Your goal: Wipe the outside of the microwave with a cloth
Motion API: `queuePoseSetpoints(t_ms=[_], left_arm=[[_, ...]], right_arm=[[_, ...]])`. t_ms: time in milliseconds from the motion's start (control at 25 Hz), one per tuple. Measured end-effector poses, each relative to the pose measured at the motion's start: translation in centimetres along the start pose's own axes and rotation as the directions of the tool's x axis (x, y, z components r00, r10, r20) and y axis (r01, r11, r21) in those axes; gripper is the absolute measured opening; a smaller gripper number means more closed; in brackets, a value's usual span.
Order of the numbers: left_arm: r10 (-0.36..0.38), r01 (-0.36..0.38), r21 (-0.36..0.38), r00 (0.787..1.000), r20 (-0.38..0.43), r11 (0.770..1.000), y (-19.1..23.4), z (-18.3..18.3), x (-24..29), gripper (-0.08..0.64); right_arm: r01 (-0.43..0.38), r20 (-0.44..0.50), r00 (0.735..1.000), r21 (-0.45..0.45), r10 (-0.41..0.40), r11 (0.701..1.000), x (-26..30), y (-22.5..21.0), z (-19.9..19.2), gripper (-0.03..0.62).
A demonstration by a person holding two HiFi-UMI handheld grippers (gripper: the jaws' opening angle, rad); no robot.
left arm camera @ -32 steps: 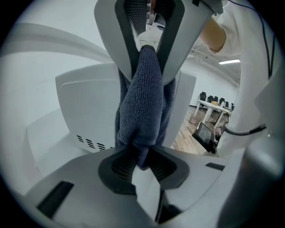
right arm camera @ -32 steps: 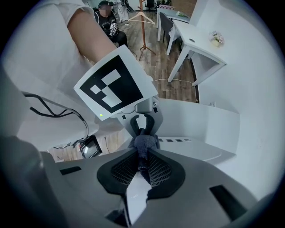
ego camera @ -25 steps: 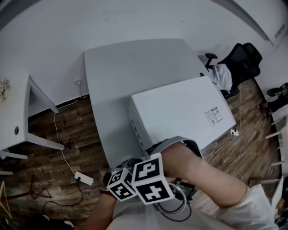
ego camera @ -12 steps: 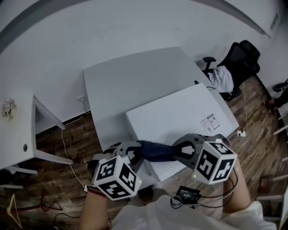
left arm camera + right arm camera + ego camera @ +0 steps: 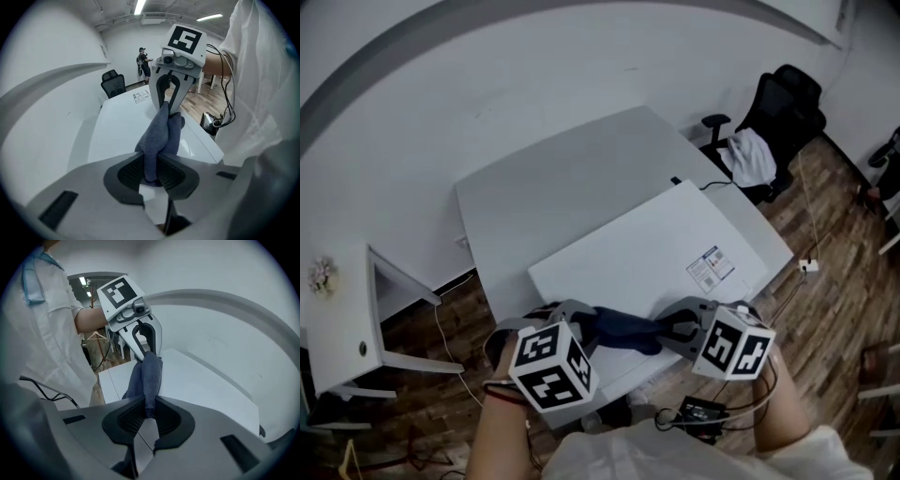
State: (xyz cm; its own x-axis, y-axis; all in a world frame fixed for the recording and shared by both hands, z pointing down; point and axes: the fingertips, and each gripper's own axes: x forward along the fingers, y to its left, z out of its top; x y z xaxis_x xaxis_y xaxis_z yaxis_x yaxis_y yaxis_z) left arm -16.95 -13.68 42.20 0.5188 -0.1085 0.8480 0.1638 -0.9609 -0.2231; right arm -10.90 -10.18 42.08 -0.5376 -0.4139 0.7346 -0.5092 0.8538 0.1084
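Observation:
A white microwave [image 5: 647, 253] lies on a grey table [image 5: 544, 187], its label sticker toward the right. A dark blue cloth [image 5: 623, 328] hangs stretched between both grippers just above the microwave's near edge. My left gripper [image 5: 581, 323] is shut on the cloth's left end [image 5: 152, 161]. My right gripper [image 5: 670, 330] is shut on the cloth's other end [image 5: 149, 397]. In the left gripper view the right gripper [image 5: 169, 105] faces me across the cloth. In the right gripper view the left gripper [image 5: 145, 350] faces back.
A black office chair [image 5: 783, 112] with a white garment stands at the right beyond the table. A second white table [image 5: 337, 319] is at the left. Cables and a power strip lie on the wooden floor [image 5: 450, 319]. A small black device [image 5: 698, 412] hangs near my body.
The two grippers were close together low at my front; they have spread apart and risen, drawing the cloth out between them over the microwave's near edge. The head view has shifted.

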Motion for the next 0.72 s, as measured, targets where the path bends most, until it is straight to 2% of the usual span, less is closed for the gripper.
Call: queuePoseSetpoints(t_ms=[160, 360, 560, 720], left_arm=[[-0.008, 0.009, 0.021, 0.998, -0.06, 1.0, -0.1, 0.3, -0.1, 0.068], [0.016, -0.012, 0.045, 0.995, -0.095, 0.999, -0.1, 2.1, 0.7, 0.069], [-0.003, 0.011, 0.073, 0.994, -0.112, 0.997, -0.4, 4.4, 1.9, 0.069], [-0.034, 0.044, 0.101, 0.994, -0.101, 0.994, -0.1, 7.2, 2.2, 0.069]], right_arm=[[-0.009, 0.022, 1.0, -0.022, 0.009, 1.0, -0.5, -0.3, -0.1, 0.061], [-0.012, 0.009, 1.0, -0.037, 0.012, 0.999, -1.6, -1.6, -1.7, 0.061], [-0.005, -0.06, 0.998, -0.057, 0.001, 0.998, -2.8, -3.2, -3.8, 0.061], [-0.004, -0.024, 1.0, 0.003, 0.004, 1.0, -4.8, -4.6, -5.2, 0.063]])
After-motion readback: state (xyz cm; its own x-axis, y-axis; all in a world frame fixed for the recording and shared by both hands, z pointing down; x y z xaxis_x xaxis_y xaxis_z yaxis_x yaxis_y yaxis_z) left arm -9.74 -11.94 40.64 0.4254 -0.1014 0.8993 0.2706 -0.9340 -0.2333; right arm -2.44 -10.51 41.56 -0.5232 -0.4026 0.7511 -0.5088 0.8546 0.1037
